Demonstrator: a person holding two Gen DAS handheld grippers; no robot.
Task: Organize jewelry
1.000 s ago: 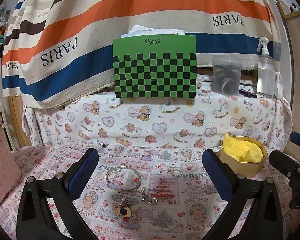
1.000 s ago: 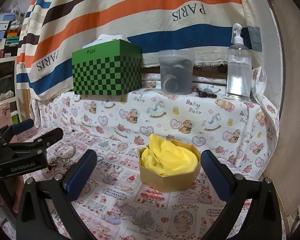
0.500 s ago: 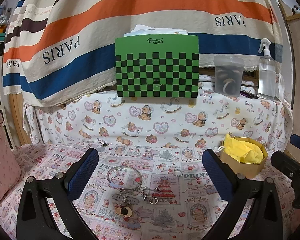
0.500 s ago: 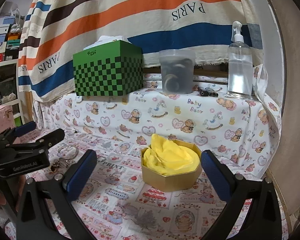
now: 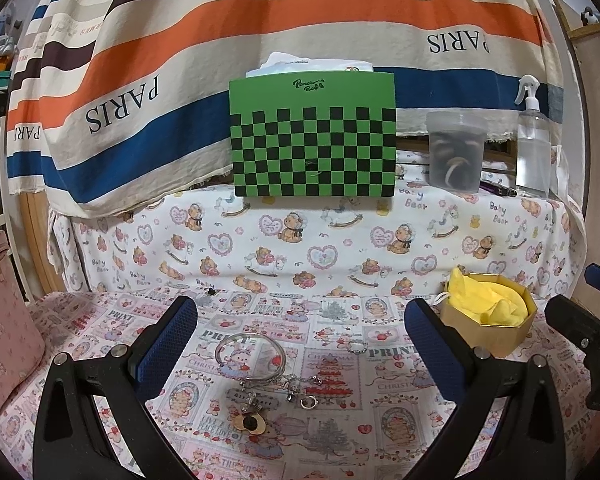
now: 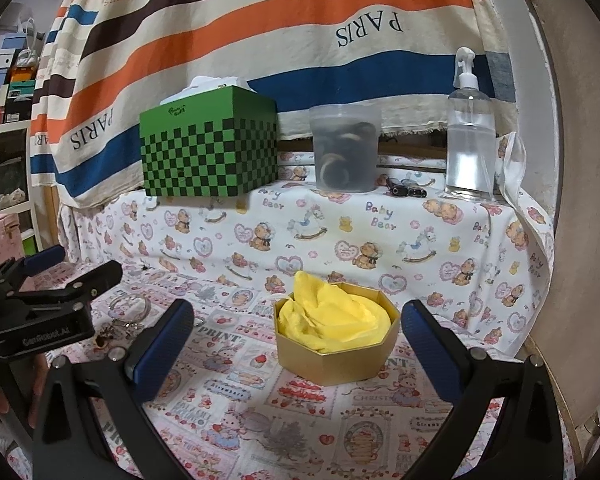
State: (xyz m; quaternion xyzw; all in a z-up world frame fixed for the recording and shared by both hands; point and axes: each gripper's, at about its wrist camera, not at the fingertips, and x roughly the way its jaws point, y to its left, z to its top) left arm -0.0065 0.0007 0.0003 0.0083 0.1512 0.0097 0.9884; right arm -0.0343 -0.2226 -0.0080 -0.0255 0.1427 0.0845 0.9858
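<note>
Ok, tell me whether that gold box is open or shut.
Open. The gold box has no lid on it, and crumpled yellow paper fills it and rises above its rim.

Bare cloth (image 5: 340, 312) surrounds bangle (image 5: 250, 354); gold box (image 5: 488, 328) stands rightward.

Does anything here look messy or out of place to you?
Yes: the jewelry is loose on the printed cloth. A silver bangle, a charm chain, a gold pendant and a small ring lie scattered, while the gold box beside them holds only crumpled yellow paper. Nothing looks spilled or broken.
</note>
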